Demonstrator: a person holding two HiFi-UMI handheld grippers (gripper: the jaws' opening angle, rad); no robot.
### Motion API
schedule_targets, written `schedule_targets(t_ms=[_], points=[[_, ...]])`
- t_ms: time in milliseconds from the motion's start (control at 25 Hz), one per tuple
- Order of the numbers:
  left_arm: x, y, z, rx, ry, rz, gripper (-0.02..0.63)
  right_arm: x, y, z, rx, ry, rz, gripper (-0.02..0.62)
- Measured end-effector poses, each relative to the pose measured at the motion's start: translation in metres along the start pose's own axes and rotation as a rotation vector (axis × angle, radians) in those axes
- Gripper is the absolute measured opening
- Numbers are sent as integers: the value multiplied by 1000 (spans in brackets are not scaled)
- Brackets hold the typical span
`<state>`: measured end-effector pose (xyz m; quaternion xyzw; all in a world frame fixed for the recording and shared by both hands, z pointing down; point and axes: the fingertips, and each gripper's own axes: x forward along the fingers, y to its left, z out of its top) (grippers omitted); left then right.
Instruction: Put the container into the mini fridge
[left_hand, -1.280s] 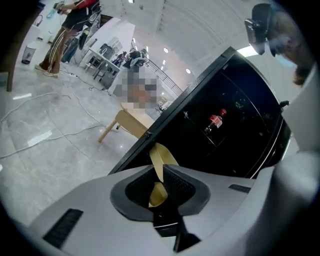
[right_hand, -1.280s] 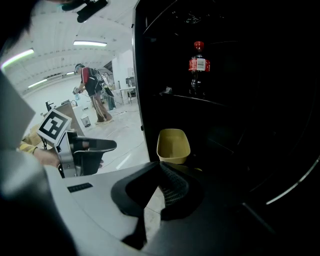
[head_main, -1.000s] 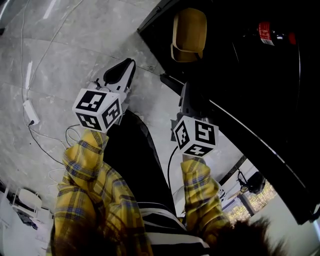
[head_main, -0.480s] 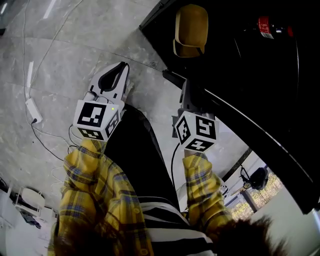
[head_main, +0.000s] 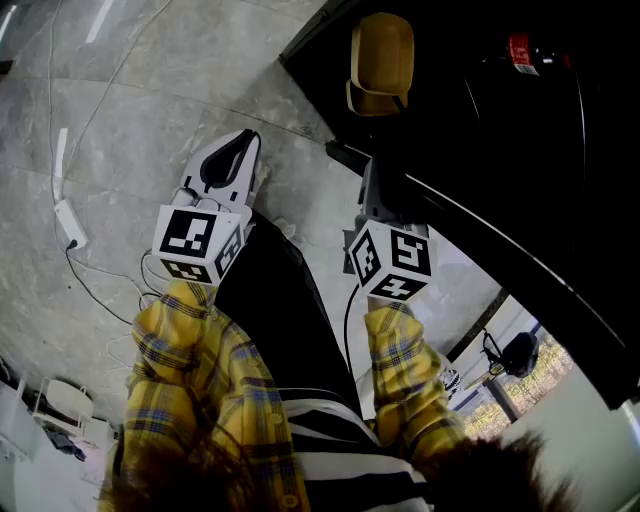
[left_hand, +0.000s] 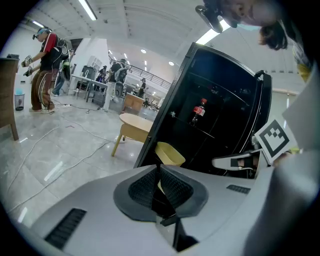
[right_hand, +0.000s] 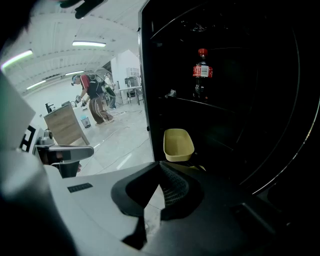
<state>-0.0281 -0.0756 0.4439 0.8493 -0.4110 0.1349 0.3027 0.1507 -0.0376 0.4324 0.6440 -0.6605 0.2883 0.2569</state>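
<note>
Container (head_main: 380, 62) sits yellow and upright on the bottom of the open fridge (head_main: 480, 140), close to its front edge and under the shelf that carries a bottle (right_hand: 201, 75). Over the last second it has not moved. The left tongs (head_main: 228, 158) have slid a little back toward the person and closed the last bit, so they are now pressed together on nothing. The right tongs (right_hand: 161, 172) are likewise closed and empty, held near the fridge's front but well apart from the container. With both tools withdrawn and nothing in them, the placing looks done. Only the door (head_main: 540, 290), which stands wide open, seems left to deal with. Underfoot is a pale, glossy marble-look floor (head_main: 130, 110) crossed by white cables (head_main: 66, 235). Beyond it is a large, bright hall with strip lights, where people (left_hand: 46, 70) stand among desks.
</note>
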Motion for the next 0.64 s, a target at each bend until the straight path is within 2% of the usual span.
schedule_targets(t_ms=[640], points=[[-16, -5, 27, 12, -6, 6, 34, -18, 8, 20, 6, -26, -2, 26]])
